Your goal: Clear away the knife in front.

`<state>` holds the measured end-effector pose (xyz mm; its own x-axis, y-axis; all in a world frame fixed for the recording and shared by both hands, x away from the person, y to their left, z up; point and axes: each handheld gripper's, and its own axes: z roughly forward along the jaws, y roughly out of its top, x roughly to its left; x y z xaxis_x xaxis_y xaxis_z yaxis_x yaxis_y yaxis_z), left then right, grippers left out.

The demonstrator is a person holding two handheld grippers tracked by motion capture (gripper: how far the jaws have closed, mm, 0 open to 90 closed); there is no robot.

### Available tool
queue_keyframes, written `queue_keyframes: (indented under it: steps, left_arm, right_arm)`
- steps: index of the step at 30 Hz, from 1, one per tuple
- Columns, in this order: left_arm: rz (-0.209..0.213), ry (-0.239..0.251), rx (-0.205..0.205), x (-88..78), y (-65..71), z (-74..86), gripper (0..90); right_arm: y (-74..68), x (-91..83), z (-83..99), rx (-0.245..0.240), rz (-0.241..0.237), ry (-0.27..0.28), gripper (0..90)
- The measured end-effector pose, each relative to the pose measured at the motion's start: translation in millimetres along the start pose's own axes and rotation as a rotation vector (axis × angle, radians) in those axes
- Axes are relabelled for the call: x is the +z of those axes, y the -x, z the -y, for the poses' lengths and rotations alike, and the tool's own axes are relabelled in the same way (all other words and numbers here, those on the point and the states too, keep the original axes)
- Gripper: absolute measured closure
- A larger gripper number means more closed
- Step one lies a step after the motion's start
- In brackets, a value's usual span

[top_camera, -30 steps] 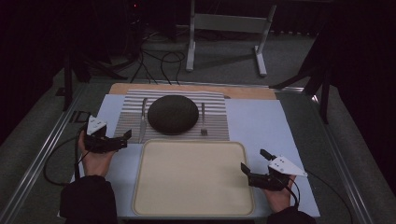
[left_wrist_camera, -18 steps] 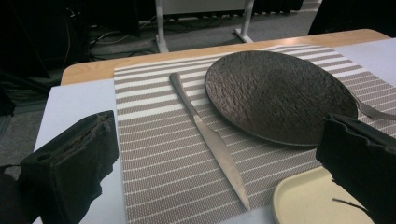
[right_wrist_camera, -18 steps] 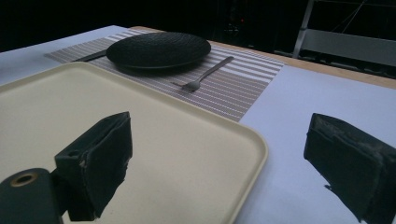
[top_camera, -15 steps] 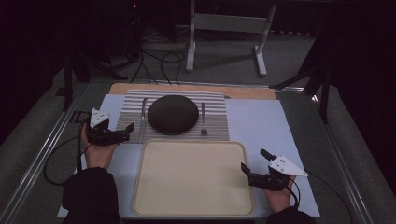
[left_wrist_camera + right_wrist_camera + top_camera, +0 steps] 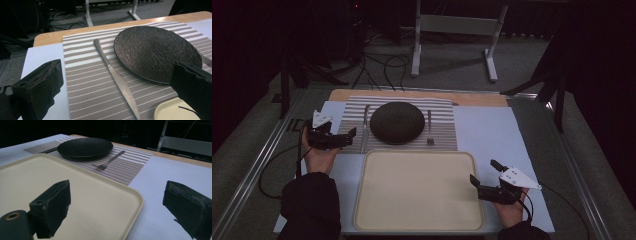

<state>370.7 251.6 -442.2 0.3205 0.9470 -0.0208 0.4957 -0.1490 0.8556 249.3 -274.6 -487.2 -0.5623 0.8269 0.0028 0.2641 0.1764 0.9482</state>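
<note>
We note the left gripper (image 5: 346, 137) hovering at the left edge of the striped placemat (image 5: 442, 135), its jaws spread wide and holding nothing, pointed toward the knife (image 5: 365, 127). In the left gripper view the knife (image 5: 117, 80) lies between the two jaws, flat on the placemat (image 5: 85, 85), just beside the dark plate (image 5: 155, 50) (whether blade and rim touch, we cannot tell). The fork (image 5: 430, 127) lies on the plate's (image 5: 397, 122) far side. Nearer the person sits the cream tray (image 5: 419, 192), bare. The right gripper (image 5: 482, 182) rests at the tray's right edge, jaws also apart and empty; in the right gripper view one jaw stands over the tray (image 5: 82, 192), the other over the pale blue desk (image 5: 155, 202) cover.
</note>
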Motion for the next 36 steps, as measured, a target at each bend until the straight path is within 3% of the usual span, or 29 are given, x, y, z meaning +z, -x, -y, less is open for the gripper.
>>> queue_keyframes:
  steps: [16,29,36]
  left_arm:
    - [-0.020,-0.061,-0.004,23.5,1.8,-11.5,0.0]
    - [-0.014,-0.025,-0.006,35.5,1.3,-24.3,0.0]
    - [-0.017,-0.041,-0.030,49.7,-3.4,-25.6,0.0]
  right_arm:
    - [0.1,0.1,-0.1,-0.001,-0.002,0.002,7.8]
    - [0.1,0.3,-0.2,-0.003,-0.005,0.004,7.8]
    - [-0.6,0.5,-0.4,-0.005,-0.007,0.004,7.8]
